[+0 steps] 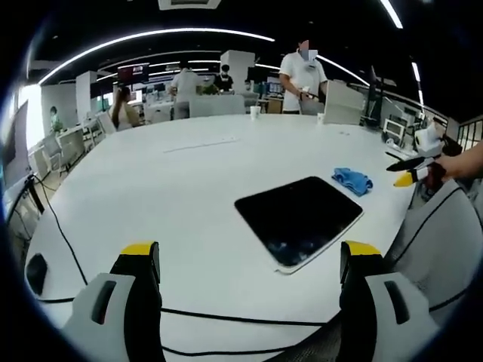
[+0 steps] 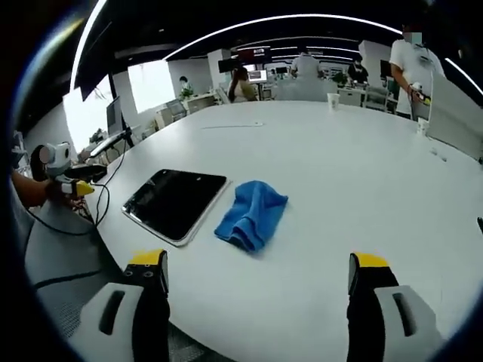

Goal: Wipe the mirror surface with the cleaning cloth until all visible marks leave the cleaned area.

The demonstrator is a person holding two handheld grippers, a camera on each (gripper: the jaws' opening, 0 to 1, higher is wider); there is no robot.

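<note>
Both grippers are hanging over the white surface (image 2: 362,173) edge with fingers spread wide, gripping nothing: left gripper (image 1: 250,260), right gripper (image 2: 256,270). Dark, glossy mirror (image 2: 175,203) with rounded corners and a pale rim is lying flat, faint smudges showing near one corner. Crumpled blue cloth (image 2: 253,215) is sitting just beside it.

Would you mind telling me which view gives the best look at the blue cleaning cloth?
The right gripper view: the cleaning cloth lies near and large, folds visible, beside the mirror on the white table. In the left gripper view it is a small blue lump beyond the mirror's far corner.
</note>
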